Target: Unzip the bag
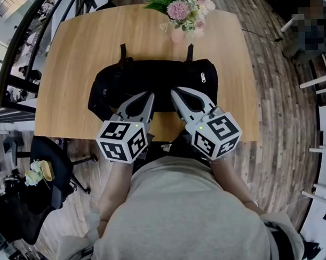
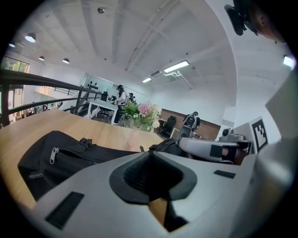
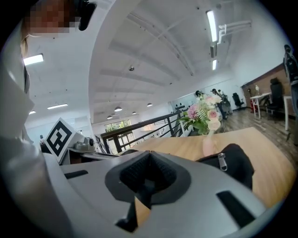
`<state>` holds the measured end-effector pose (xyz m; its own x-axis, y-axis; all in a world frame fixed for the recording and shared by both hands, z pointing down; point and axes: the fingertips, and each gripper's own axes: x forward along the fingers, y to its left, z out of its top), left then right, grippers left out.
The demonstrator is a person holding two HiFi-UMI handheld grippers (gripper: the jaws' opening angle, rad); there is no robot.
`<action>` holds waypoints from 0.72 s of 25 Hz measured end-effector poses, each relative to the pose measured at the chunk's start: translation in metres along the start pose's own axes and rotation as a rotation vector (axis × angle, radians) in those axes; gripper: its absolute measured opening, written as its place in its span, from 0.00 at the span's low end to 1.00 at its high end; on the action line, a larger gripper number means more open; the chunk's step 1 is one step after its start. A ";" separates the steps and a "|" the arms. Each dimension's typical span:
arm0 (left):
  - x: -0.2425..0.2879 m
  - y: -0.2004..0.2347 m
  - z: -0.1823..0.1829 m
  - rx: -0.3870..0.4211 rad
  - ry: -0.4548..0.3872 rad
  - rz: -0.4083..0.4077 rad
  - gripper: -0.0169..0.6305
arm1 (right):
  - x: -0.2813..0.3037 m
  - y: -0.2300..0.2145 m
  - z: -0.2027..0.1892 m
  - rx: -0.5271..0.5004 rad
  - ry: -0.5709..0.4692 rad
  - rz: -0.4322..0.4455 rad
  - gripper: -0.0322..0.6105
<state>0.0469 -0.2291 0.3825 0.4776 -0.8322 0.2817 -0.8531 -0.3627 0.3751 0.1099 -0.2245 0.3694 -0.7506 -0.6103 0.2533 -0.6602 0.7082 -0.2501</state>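
Lying ahead of left tongs (image 1: 150, 94), right tongs (image 1: 174, 91): bag (image 1: 166, 77).

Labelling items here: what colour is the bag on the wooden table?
It is a black fabric bag, clearest in the head view.

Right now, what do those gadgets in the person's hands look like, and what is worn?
Each hand carries a light grey tool, the left tool and the right tool: two curved jaws lined with dark ribbed pads. Each bears a white cube printed with black square markers and a small green light. No cables show. The person wears a light grey shirt.
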 end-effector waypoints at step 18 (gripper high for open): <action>-0.010 0.012 -0.017 -0.003 0.051 0.086 0.06 | 0.018 0.019 -0.029 -0.011 0.138 0.070 0.06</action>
<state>0.0353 -0.2177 0.3995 0.4126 -0.8377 0.3579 -0.8908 -0.2891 0.3505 0.0849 -0.2116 0.3957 -0.7833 -0.5052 0.3623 -0.6056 0.7516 -0.2613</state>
